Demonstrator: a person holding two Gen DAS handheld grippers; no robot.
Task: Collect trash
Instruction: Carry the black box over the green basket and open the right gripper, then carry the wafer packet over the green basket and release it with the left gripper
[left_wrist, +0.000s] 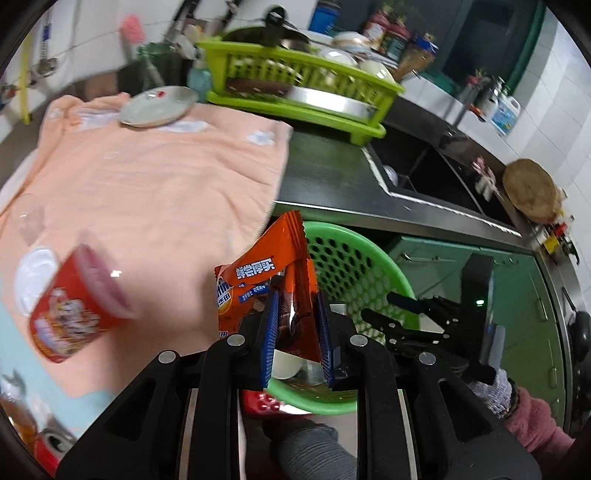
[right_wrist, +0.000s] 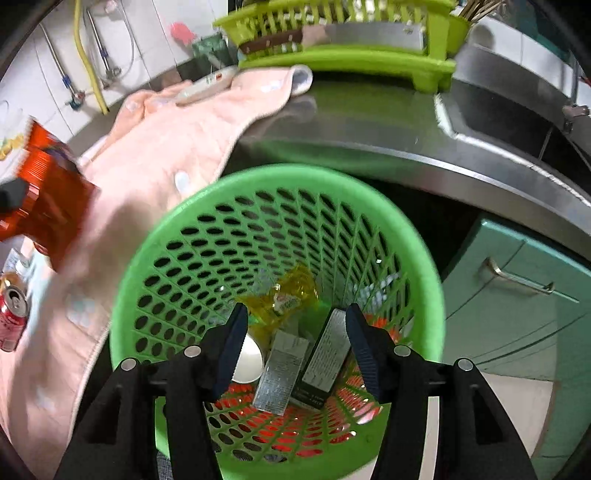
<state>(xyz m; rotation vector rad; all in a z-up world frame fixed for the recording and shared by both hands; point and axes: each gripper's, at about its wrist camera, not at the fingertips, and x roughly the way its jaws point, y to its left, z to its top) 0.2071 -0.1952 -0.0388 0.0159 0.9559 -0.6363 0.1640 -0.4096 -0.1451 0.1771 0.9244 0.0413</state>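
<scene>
Left gripper (left_wrist: 295, 332): we have it clamped on one orange snack wrapper (left_wrist: 275, 273), pinched low so the loose top stands up between the blue pads. We hold it just above the near rim of the green basket (left_wrist: 354, 254), which stands below the counter edge; we judge the wrapper is placed there so it will fall inside once the jaws part.

Right gripper (right_wrist: 295, 347): jaws wide apart, nothing between them, hanging over the basket mouth (right_wrist: 424, 280). Looks like it is parked there, empty, while the left does the carrying.

Inside the basket, from the right wrist view, we count:
- one yellow wrapper (right_wrist: 284, 295)
- two small boxes (right_wrist: 282, 373), printed sides up, leaning side by side
- one white cup (right_wrist: 249, 360)

Anything deeper is hidden.

On the counter, a peach towel (left_wrist: 147, 192) is spread as the work surface. Still to collect, by our reckoning:
- one red paper cup (left_wrist: 74, 306), tipped on the towel
- one red can (right_wrist: 11, 317) at the towel's near edge

One white plate (left_wrist: 159, 105) sits on the towel's far side, and one lime dish rack (left_wrist: 306, 88) beyond it.
</scene>
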